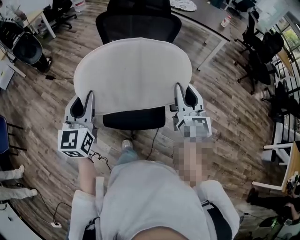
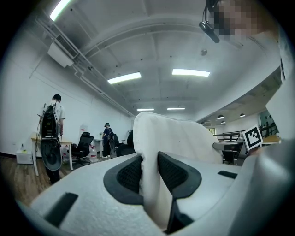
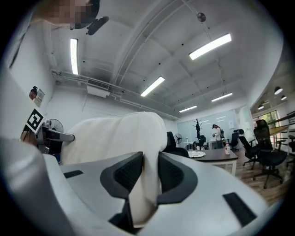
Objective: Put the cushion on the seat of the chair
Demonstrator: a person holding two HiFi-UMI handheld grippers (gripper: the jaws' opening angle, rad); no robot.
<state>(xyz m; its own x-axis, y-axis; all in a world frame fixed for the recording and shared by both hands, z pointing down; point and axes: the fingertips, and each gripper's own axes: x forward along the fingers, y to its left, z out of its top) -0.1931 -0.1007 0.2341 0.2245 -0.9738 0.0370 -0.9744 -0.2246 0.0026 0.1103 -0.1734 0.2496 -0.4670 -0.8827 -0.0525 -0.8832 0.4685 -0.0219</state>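
A wide white cushion (image 1: 133,75) hangs level between my two grippers, above the black chair. Below its near edge the chair's seat (image 1: 133,118) shows; the backrest (image 1: 138,21) rises beyond the far edge. My left gripper (image 1: 89,99) is shut on the cushion's near left corner. In the left gripper view the white fabric (image 2: 170,138) is pinched between the dark pads of the left gripper (image 2: 150,173). My right gripper (image 1: 179,93) is shut on the near right corner, and the right gripper view shows the cushion (image 3: 115,133) squeezed in the right gripper (image 3: 150,173).
A dark desk (image 1: 206,14) stands behind the chair at the right, with more office chairs (image 1: 262,51) further right. A black fan (image 1: 26,47) is at the left. Cables (image 1: 101,159) lie on the wooden floor by my feet. People (image 2: 53,124) stand far off.
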